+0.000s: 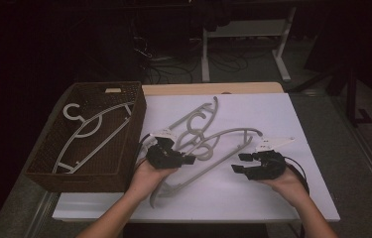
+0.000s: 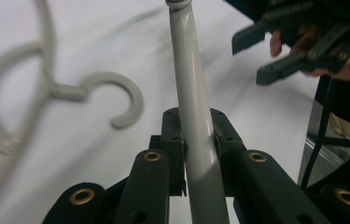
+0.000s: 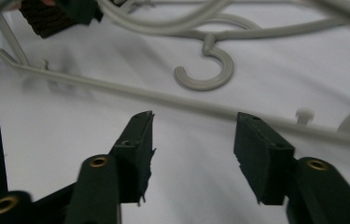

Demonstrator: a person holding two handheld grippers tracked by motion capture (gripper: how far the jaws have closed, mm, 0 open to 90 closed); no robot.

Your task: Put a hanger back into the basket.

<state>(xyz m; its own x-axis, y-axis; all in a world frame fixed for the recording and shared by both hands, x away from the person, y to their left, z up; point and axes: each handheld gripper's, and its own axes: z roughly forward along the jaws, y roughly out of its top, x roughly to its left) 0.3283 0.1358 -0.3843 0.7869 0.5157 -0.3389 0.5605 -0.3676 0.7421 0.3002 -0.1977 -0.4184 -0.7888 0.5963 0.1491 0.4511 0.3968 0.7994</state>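
Several grey plastic hangers [image 1: 198, 119] lie tangled on the white table board [image 1: 273, 198]. My left gripper [image 1: 187, 159] is shut on the bar of the front hanger [image 1: 208, 168]; in the left gripper view that bar [image 2: 193, 116] runs straight out between the closed jaws. A loose hook [image 2: 121, 100] lies to its left. My right gripper [image 1: 240, 164] hovers open to the right of the hangers. In the right gripper view the right gripper [image 3: 193, 135] faces a thin hanger bar [image 3: 163, 99] lying just beyond the jaws, with a hook [image 3: 210, 70] farther off.
A brown wicker basket [image 1: 89, 179] stands at the table's left with one hanger [image 1: 94, 131] lying inside. The right and front parts of the white board are bare. Beyond the table are white desk legs [image 1: 282, 49] and cables on a dark floor.
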